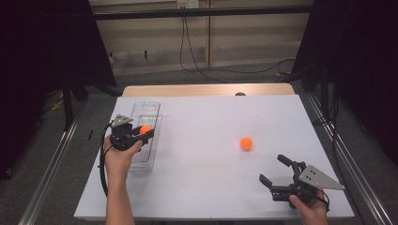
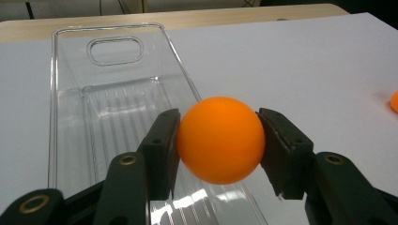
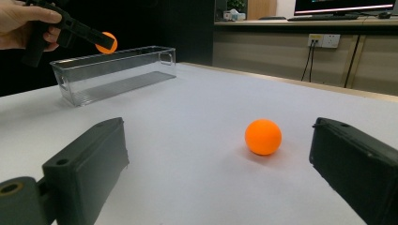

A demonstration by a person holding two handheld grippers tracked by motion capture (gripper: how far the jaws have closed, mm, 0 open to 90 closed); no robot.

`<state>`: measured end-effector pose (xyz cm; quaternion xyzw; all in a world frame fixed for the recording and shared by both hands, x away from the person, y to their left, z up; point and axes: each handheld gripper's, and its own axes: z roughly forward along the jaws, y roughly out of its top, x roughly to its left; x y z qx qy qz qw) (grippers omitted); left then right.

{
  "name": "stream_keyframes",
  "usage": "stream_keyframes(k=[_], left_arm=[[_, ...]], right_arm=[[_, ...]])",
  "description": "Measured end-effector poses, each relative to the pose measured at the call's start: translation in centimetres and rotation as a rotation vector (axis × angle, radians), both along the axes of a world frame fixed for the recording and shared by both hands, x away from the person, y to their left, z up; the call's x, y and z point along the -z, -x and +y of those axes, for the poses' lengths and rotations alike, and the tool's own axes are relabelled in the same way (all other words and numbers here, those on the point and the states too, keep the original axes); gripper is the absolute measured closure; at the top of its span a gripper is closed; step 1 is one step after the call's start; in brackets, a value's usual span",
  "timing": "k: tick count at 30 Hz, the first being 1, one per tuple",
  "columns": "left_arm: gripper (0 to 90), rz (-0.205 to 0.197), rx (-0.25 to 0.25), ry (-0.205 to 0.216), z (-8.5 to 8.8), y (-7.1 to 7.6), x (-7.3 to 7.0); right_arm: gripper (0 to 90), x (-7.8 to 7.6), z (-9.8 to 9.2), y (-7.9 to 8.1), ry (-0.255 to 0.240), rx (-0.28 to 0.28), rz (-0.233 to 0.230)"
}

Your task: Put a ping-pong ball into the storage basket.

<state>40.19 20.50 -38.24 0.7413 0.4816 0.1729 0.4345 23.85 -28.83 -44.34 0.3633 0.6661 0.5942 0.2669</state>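
A smooth, matt orange ball (image 2: 220, 139), round and plain like a table-tennis ball, sits clamped between the two flat black pads of the left tongs (image 2: 219, 140), one pad pressing on each side of it. The pads (image 2: 162, 150) are blocky, with a dull rubbery face, and are bolted to dark arms with brass-coloured rivets. In the high view the left tongs (image 1: 143, 132) hold this ball (image 1: 146, 129) above the long side of a clear plastic tray (image 1: 141, 161); from the right gripper view the ball (image 3: 107, 43) hangs in the air just over the tray's rim (image 3: 112, 54), not touching it.

The tray (image 2: 70, 93) is a long, narrow, straight-walled box of glossy see-through plastic, with a ribbed floor, rounded corners and an oval handle slot cut in its far end wall. It stands near the left edge of a flat, white, matt surface (image 1: 202, 122) with a pale wooden edge at the far side.

A second orange ball (image 1: 246, 143) of the same kind lies on the surface, well apart from the tray. The right tongs (image 1: 274, 171) rest near the front right corner, released, their jaws spread wide with nothing between the pads. In the right gripper view this ball (image 3: 263, 136) lies ahead of the right tongs (image 3: 220, 164), beyond the tips and nearer the right-hand pad, touching neither.
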Motion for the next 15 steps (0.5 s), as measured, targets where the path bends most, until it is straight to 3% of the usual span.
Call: stream_keyframes(k=[15], left_arm=[[50.6,-0.003,-0.036,-0.023,0.57,-0.11,0.45]], right_arm=[[4.2,-0.01,-0.02,-0.01,0.001,0.000,-0.001]])
